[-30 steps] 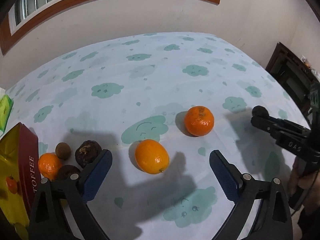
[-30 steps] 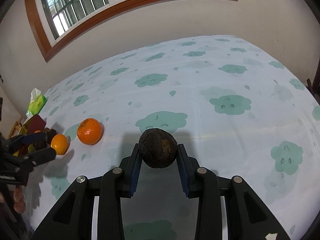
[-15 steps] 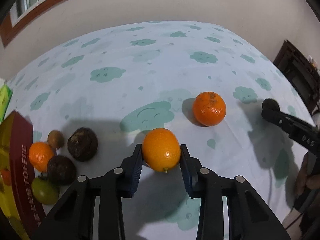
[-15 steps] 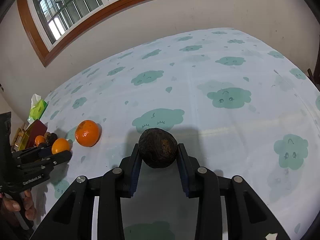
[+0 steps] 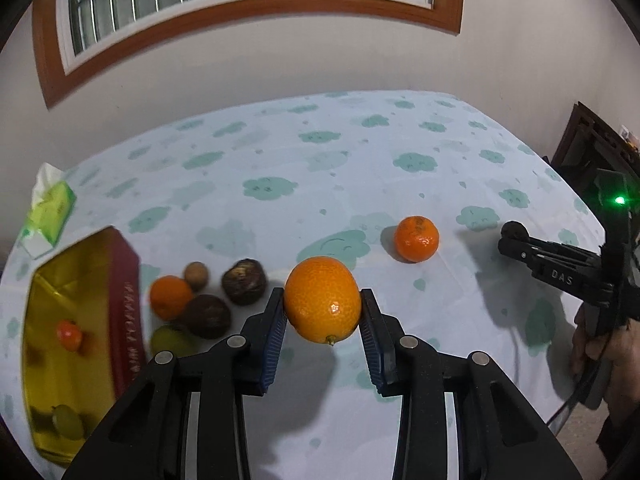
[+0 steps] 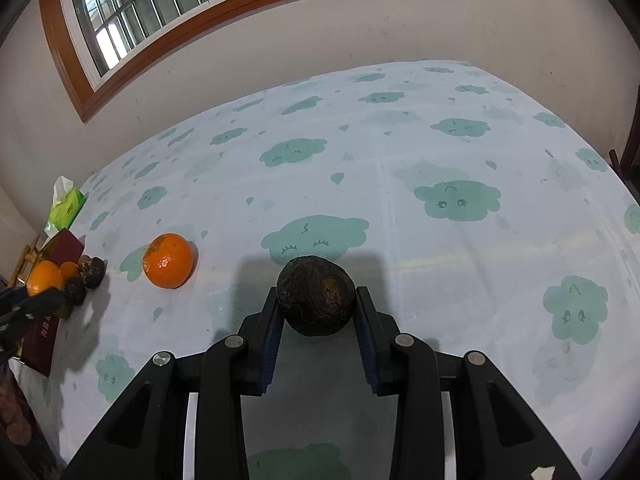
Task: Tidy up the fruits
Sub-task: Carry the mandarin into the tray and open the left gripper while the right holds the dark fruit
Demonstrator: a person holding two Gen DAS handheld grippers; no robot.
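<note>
My left gripper is shut on a large orange, held above the cloud-print tablecloth. A tangerine lies on the cloth to its right. At the left a cluster holds a small orange, two dark wrinkled fruits, a brown one and a green one. A gold box with a maroon side holds a small red fruit and a green one. My right gripper is shut on a dark wrinkled fruit; the tangerine lies to its left.
A green tissue pack lies beyond the box at the table's left edge. Dark furniture stands past the right edge. The right gripper and the hand holding it show in the left wrist view. The wall runs behind the table.
My left gripper went from open around the large orange to shut on it, then lifted it off the cloth and back toward the box. The right gripper stayed still with its dark fruit.
</note>
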